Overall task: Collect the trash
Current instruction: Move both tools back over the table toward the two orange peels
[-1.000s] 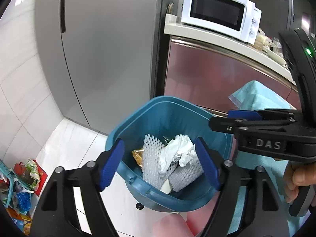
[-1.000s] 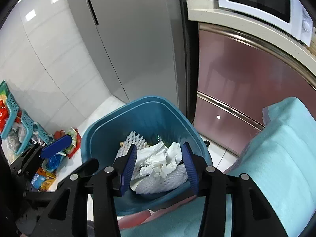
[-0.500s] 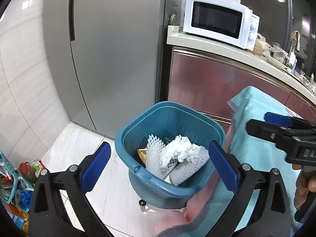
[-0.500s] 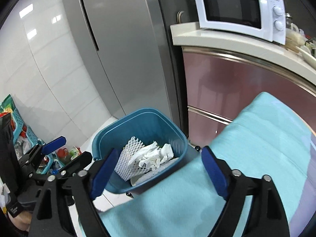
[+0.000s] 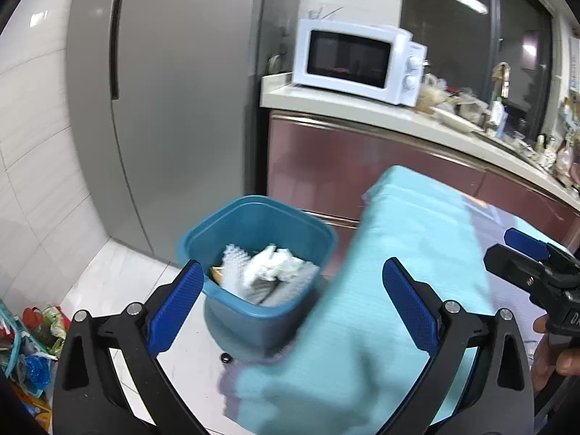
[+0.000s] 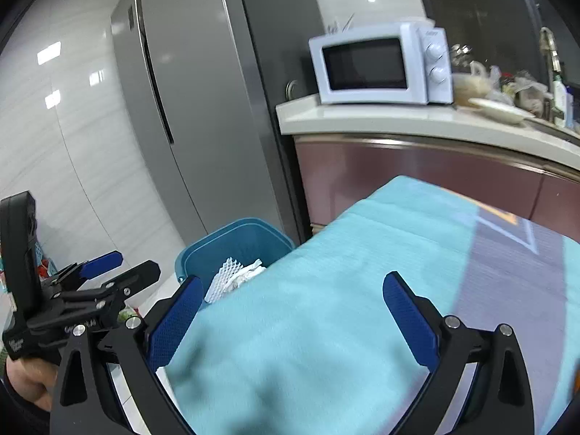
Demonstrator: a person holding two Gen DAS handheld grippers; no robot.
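Beyond the left gripper, whose fingers stand wide apart with nothing held, a blue trash bin sits on the white floor, just ahead of the left finger. Crumpled white paper and white foam netting fill it. Under and between the right-hand fingers of both grippers spreads a turquoise cloth over the tabletop. The right gripper is opening, its fingers wide and empty above that cloth, the bin ahead of its left finger.
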